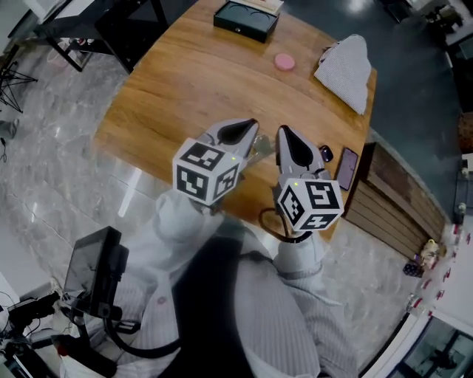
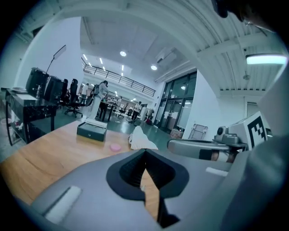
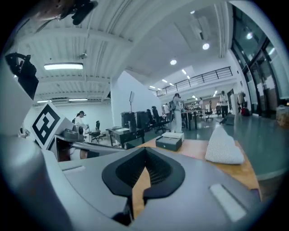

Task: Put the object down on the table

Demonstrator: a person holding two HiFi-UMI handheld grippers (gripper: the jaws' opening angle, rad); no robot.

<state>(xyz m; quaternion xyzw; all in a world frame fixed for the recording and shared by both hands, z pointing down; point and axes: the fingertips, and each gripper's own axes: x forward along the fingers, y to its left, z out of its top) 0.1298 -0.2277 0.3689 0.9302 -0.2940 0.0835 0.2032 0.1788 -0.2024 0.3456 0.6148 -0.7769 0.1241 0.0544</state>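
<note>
My left gripper point(image 1: 247, 131) and right gripper point(image 1: 284, 137) hover side by side over the near edge of the wooden table point(image 1: 185, 88), tips pointing away from me. In the left gripper view the left gripper's point(image 2: 144, 155) dark pads meet, and only table wood shows below them. In the right gripper view the right gripper point(image 3: 145, 152) is shut the same way, with nothing between its pads. A small pale, glassy-looking thing point(image 1: 259, 147) sits between the two tips; I cannot tell what it is.
Far across the table lie a black box point(image 1: 245, 21), a pink disc point(image 1: 284, 61) and a white striped pouch point(image 1: 347, 65). A phone point(image 1: 346, 168) rests at the right edge. A slatted bench point(image 1: 392, 207) stands to the right, on marble floor.
</note>
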